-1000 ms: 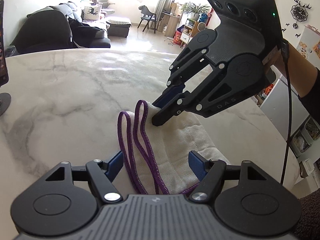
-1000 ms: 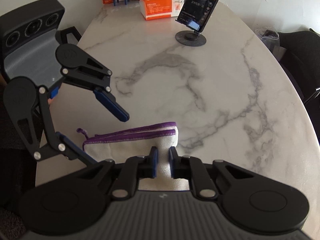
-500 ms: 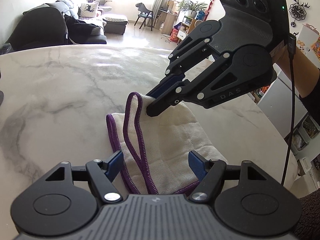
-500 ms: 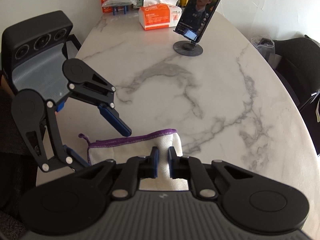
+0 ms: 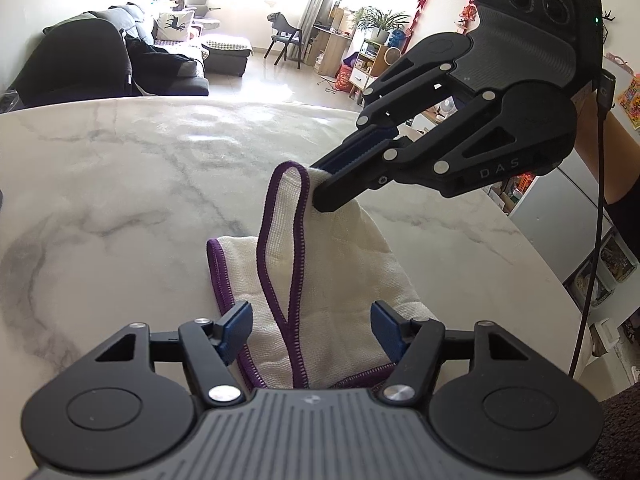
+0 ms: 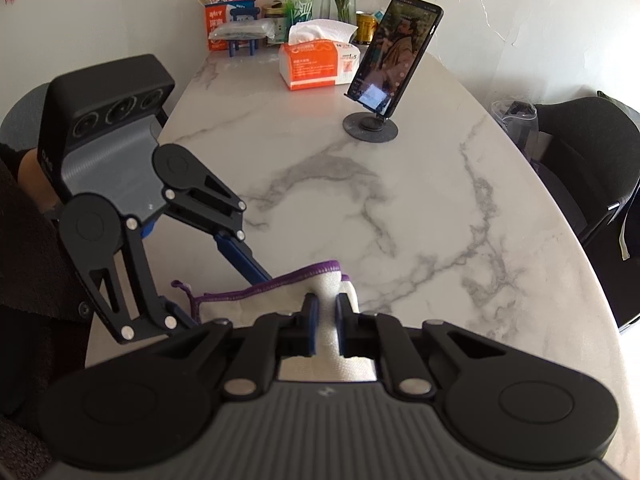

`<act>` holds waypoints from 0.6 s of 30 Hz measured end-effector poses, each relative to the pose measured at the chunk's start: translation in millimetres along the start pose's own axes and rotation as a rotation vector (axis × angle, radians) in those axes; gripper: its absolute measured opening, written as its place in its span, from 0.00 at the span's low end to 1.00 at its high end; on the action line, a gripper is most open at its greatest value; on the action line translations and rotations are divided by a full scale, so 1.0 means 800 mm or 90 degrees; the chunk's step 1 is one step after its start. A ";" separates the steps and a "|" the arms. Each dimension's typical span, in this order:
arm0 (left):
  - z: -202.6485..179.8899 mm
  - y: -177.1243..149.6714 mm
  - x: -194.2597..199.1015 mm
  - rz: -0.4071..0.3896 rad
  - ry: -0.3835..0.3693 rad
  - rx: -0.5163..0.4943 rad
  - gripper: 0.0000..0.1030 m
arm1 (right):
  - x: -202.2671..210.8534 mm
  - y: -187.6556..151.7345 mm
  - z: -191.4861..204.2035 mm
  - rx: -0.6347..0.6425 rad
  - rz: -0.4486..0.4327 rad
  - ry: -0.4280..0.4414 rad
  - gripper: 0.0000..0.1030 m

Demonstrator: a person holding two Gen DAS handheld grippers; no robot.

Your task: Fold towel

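Observation:
A white towel (image 5: 340, 272) with purple trim lies folded on the marble table (image 5: 120, 180) near its edge. My right gripper (image 5: 320, 190) is shut on the towel's far fold and holds that part raised off the table, so the trim hangs in a loop. In the right wrist view the cloth (image 6: 240, 304) is pinched between the right gripper's (image 6: 325, 312) blue pads. My left gripper (image 5: 310, 322) straddles the towel's near end. Its jaws are closing with the cloth between them, and its pads do not visibly press on it. From the right wrist view, the left gripper (image 6: 228, 300) sits low over the towel.
At the table's far end stand a phone on a round stand (image 6: 394, 52), an orange tissue box (image 6: 316, 66), a vase and cartons. A black chair (image 6: 592, 168) is at the right side. The table edge (image 5: 520, 248) runs close to the towel's right.
My right gripper has risen with the towel's fold, pulling the top layer up and away from the lower one. My left gripper's jaws have narrowed around the near end without moving.

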State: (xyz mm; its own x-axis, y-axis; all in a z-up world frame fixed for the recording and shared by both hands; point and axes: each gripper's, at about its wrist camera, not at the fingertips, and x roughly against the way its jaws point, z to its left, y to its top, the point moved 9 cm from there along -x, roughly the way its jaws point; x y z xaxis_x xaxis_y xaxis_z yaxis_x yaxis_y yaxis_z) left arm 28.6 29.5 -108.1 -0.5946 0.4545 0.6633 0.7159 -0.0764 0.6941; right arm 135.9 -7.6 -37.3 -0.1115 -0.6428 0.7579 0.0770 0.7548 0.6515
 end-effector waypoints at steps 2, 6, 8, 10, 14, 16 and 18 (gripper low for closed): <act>0.001 -0.001 0.001 0.000 0.002 0.004 0.53 | 0.001 0.001 0.000 0.003 -0.002 -0.002 0.10; 0.002 -0.003 0.002 0.000 0.008 0.007 0.37 | -0.001 0.002 0.000 0.002 -0.001 -0.003 0.10; 0.003 -0.004 0.002 -0.001 0.015 0.007 0.23 | -0.002 0.003 -0.001 0.001 0.000 -0.004 0.10; 0.003 -0.003 0.005 -0.004 0.020 0.008 0.17 | -0.003 0.004 -0.004 -0.002 0.000 -0.009 0.10; 0.005 0.001 0.013 -0.016 0.023 0.017 0.13 | -0.008 0.008 -0.009 -0.007 0.003 -0.021 0.10; 0.004 0.002 0.016 -0.020 0.025 0.014 0.13 | -0.011 0.010 -0.010 -0.009 0.005 -0.024 0.10; 0.005 0.003 0.018 -0.022 0.031 0.012 0.13 | -0.016 0.013 -0.011 -0.009 0.007 -0.026 0.10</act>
State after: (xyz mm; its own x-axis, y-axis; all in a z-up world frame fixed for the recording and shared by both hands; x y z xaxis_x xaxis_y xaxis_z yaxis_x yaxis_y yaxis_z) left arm 23.0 39.5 -98.2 -0.6360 0.4130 0.6519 0.7007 -0.0449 0.7120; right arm 147.1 7.1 -39.6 -0.1507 -0.6288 0.7628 0.0916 0.7595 0.6441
